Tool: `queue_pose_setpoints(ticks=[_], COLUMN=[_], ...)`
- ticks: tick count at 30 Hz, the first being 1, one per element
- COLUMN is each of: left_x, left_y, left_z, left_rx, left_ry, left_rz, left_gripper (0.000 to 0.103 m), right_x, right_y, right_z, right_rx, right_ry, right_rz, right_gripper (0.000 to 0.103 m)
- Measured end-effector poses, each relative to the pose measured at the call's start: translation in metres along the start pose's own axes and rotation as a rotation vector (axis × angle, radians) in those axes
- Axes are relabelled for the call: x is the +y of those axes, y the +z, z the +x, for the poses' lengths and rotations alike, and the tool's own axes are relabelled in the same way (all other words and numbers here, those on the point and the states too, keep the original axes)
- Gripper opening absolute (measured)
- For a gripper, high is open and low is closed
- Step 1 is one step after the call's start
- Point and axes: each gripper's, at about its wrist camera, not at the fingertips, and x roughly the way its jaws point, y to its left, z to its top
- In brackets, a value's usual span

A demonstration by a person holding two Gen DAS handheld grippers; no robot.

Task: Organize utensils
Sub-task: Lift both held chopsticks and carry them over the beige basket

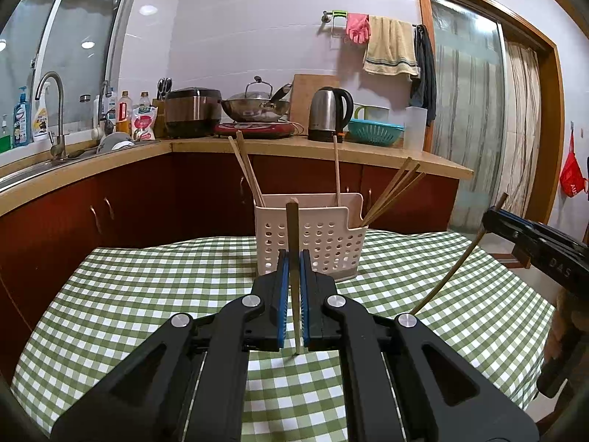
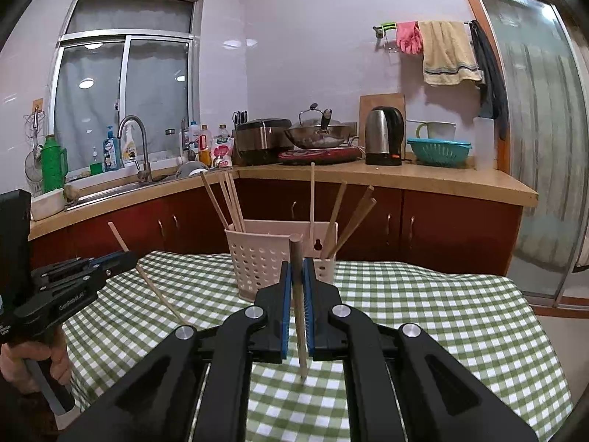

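Observation:
A white perforated utensil holder [image 1: 313, 235] stands on the checked tablecloth and holds several wooden chopsticks; it also shows in the right wrist view [image 2: 265, 258]. My left gripper [image 1: 293, 258] is shut on a chopstick [image 1: 293, 228] held upright, its tip near the cloth, in front of the holder. My right gripper [image 2: 297, 269] is shut on another upright chopstick [image 2: 296, 258], also in front of the holder. The right gripper shows at the right edge of the left wrist view [image 1: 493, 217], and the left one at the left of the right wrist view [image 2: 125, 254], each with its chopstick.
The table [image 1: 147, 287] has a green-and-white checked cloth. Behind it runs a kitchen counter [image 1: 405, 158] with a kettle [image 1: 329, 114], a wok, a rice cooker, a teal colander and a sink [image 1: 36, 169] with bottles. A glass door is at the right.

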Motion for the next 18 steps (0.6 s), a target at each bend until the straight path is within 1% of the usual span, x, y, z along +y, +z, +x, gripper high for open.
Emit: queue_pose_setpoints(ticks=[5, 12, 18], left_x=[0.002, 0.007, 0.008], left_y=[0.004, 0.014, 0.035], left_z=[0.004, 0.004, 0.003], left_rx=[0.000, -0.020, -0.064], left_ry=[-0.005, -0.011, -0.012], left_rz=[-0.003, -0.009, -0.009], left_gripper=[0.006, 0.006, 0.006], right_x=[0.001, 0.001, 0.002], right_y=[0.003, 0.008, 0.031], right_z=[0.004, 0.007, 0.004], right_rx=[-0.003, -0.005, -0.068], right_ry=[0.004, 0.023, 0.032], right_rz=[0.002, 0.015, 0.004], right_gripper=[0.007, 0.007, 0.007])
